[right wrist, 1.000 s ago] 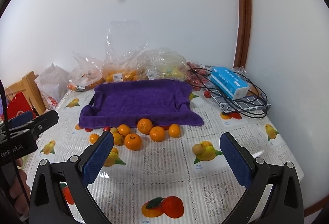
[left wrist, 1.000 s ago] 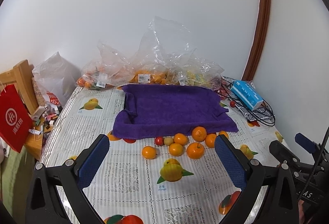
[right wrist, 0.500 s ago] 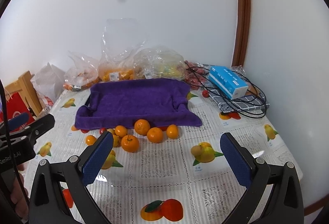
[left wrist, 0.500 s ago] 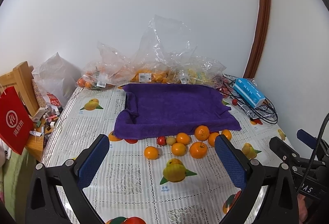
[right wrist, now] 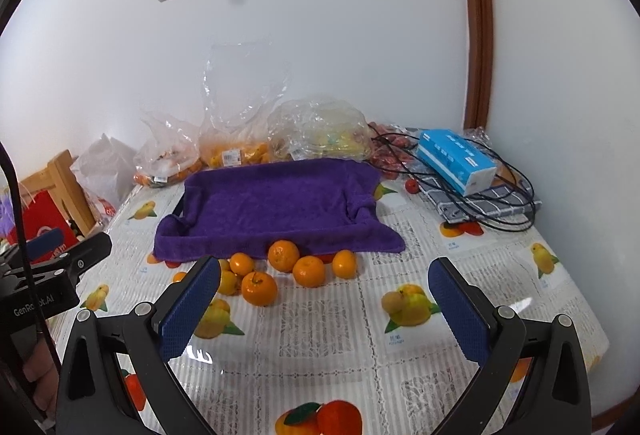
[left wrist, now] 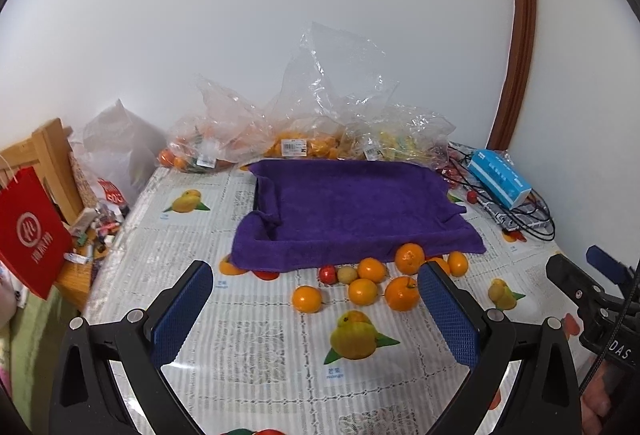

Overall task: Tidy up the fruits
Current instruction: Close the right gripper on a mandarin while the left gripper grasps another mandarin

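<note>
Oranges [left wrist: 376, 285] nearer, beyond left gripper [left wrist: 316, 295]

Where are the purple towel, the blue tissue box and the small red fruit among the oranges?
purple towel [left wrist: 352, 207], left wrist view, on its flat middle.
blue tissue box [right wrist: 456, 159], right wrist view, on its top face.
small red fruit [left wrist: 327, 274], left wrist view, on its rounded front.

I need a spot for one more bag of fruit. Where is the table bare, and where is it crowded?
Bare: the tablecloth between both open grippers and the loose oranges, plus the strip left of the purple towel. Crowded: the plastic bags along the wall, and the tissue box and cables corner.
</note>
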`<action>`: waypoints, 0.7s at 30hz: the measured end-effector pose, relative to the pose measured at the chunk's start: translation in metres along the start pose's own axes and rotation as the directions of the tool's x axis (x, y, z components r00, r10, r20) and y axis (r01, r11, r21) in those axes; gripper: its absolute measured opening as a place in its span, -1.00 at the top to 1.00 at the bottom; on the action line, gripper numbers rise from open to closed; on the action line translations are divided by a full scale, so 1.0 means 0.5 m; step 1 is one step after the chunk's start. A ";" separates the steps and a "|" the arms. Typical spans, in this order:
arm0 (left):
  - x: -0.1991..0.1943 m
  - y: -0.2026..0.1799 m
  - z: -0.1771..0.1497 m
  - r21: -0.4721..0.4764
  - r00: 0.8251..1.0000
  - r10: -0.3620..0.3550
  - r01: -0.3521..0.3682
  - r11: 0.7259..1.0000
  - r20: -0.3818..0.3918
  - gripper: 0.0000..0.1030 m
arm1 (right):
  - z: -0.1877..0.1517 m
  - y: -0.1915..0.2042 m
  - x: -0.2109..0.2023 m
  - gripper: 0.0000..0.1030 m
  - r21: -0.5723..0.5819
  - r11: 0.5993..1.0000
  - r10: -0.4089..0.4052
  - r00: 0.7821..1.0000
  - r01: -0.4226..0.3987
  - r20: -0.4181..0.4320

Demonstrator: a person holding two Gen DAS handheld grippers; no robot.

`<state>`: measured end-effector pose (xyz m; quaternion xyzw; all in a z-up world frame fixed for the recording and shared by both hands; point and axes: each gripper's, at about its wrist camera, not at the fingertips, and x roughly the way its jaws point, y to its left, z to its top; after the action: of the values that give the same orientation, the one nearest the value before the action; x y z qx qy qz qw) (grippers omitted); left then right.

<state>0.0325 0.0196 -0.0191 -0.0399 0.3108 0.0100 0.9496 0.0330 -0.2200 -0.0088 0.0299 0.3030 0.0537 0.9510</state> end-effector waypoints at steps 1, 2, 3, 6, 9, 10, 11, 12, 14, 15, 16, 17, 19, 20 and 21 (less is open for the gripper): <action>0.007 0.003 -0.003 -0.010 1.000 -0.008 0.008 1.000 -0.004 -0.99 | -0.003 -0.003 0.005 -0.99 -0.001 1.000 0.005 1.000 -0.005 0.008; 0.015 0.005 -0.005 -0.016 1.000 -0.020 0.020 1.000 -0.013 -0.99 | -0.005 -0.005 0.010 -0.99 0.000 1.000 0.006 1.000 -0.006 0.006; 0.021 0.005 -0.007 -0.016 0.999 -0.029 0.029 0.999 -0.020 -0.99 | -0.007 -0.007 0.015 -0.99 0.001 1.000 0.005 1.000 -0.005 0.000; 0.037 0.003 -0.014 -0.004 0.999 -0.053 0.053 0.999 -0.010 -0.99 | -0.014 -0.012 0.039 -0.99 0.004 1.000 0.012 0.999 -0.012 -0.030; 0.053 0.001 -0.020 0.009 0.999 -0.048 0.048 0.999 0.001 -0.99 | -0.022 -0.014 0.065 -0.99 0.008 1.000 0.020 0.999 -0.020 -0.042; 0.060 0.001 -0.020 0.013 0.999 -0.052 0.052 0.999 -0.005 -0.99 | -0.025 -0.015 0.072 -0.99 0.009 1.000 0.018 0.999 -0.017 -0.045; 0.067 0.002 -0.020 0.016 0.999 -0.050 0.050 0.999 -0.012 -0.99 | -0.025 -0.015 0.081 -0.98 0.008 1.000 0.015 0.999 -0.015 -0.047; 0.075 0.003 -0.020 0.020 0.999 -0.042 0.042 0.999 -0.021 -0.99 | -0.026 -0.014 0.090 -0.97 0.002 1.000 0.011 0.999 -0.011 -0.051; 0.097 0.008 -0.021 0.018 0.998 -0.036 0.037 0.999 -0.050 -0.99 | -0.028 -0.013 0.113 -0.90 -0.012 1.000 0.001 0.998 -0.002 -0.066; 0.113 0.014 -0.023 0.009 0.997 -0.045 0.046 0.999 -0.067 -0.99 | -0.029 -0.013 0.123 -0.90 -0.015 1.000 -0.002 0.997 0.001 -0.071; 0.124 0.018 -0.025 0.002 0.996 -0.047 0.047 0.999 -0.076 -0.99 | -0.032 -0.014 0.136 -0.90 -0.017 1.000 -0.006 0.997 0.005 -0.076; 0.139 0.023 -0.028 -0.006 0.995 -0.047 0.046 0.999 -0.091 -0.99 | -0.036 -0.016 0.148 -0.90 -0.018 1.000 -0.010 0.997 0.008 -0.081; 0.165 0.028 -0.034 -0.004 0.992 -0.049 0.049 0.999 -0.116 -0.99 | -0.041 -0.018 0.166 -0.89 -0.015 1.000 -0.015 0.996 0.014 -0.091; 0.174 0.031 -0.037 -0.003 0.991 -0.048 0.048 0.999 -0.121 -0.98 | -0.044 -0.020 0.175 -0.89 -0.010 1.000 -0.013 0.995 0.012 -0.099; 0.184 0.033 -0.039 -0.002 0.991 -0.041 0.041 0.999 -0.125 -0.98 | -0.047 -0.023 0.186 -0.88 -0.005 1.000 -0.011 0.994 0.011 -0.108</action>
<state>0.0942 0.0340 -0.0903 -0.0467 0.3686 -0.0119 0.9283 0.0958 -0.2195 -0.0826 0.0230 0.3538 0.0507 0.9336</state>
